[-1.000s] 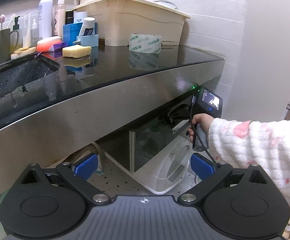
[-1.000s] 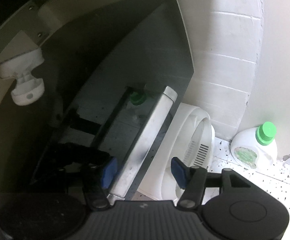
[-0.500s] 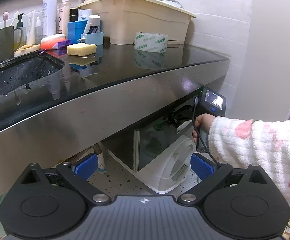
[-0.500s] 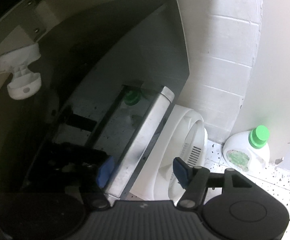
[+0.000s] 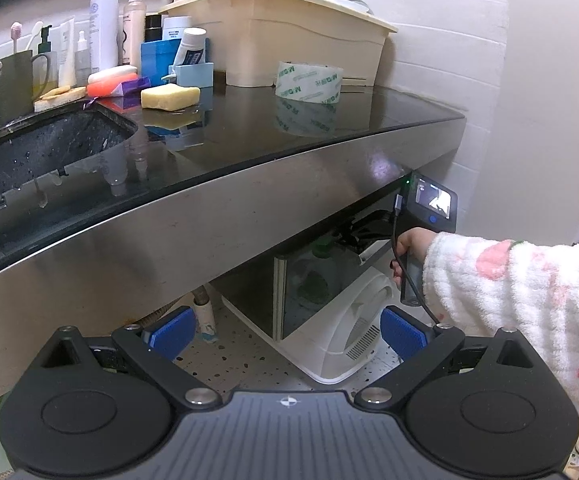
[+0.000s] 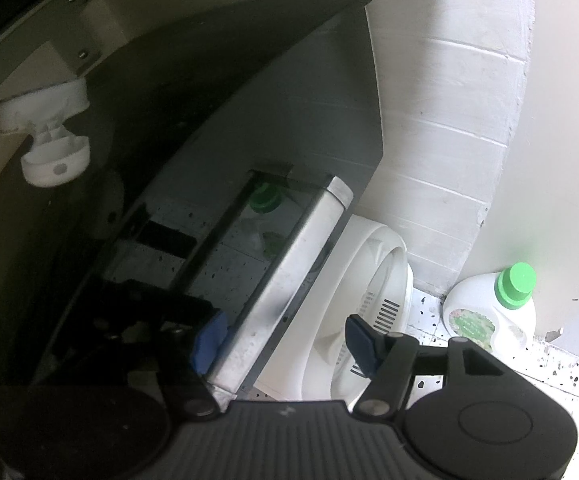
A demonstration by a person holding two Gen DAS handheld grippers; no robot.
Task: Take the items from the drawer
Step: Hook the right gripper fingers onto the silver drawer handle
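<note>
Our right gripper (image 6: 285, 338) has its jaws spread wide around the drawer's metal front edge (image 6: 289, 280), not clamped yet. Our left gripper (image 5: 285, 334) hangs back, jaws wide and empty. So we're at the opening step, we reckon. Next: pinch and pull. A green-capped bottle (image 6: 264, 199) waits inside.

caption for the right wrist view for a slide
Open right hand-held gripper straddling the drawer's metal front edge under the counter.
</note>
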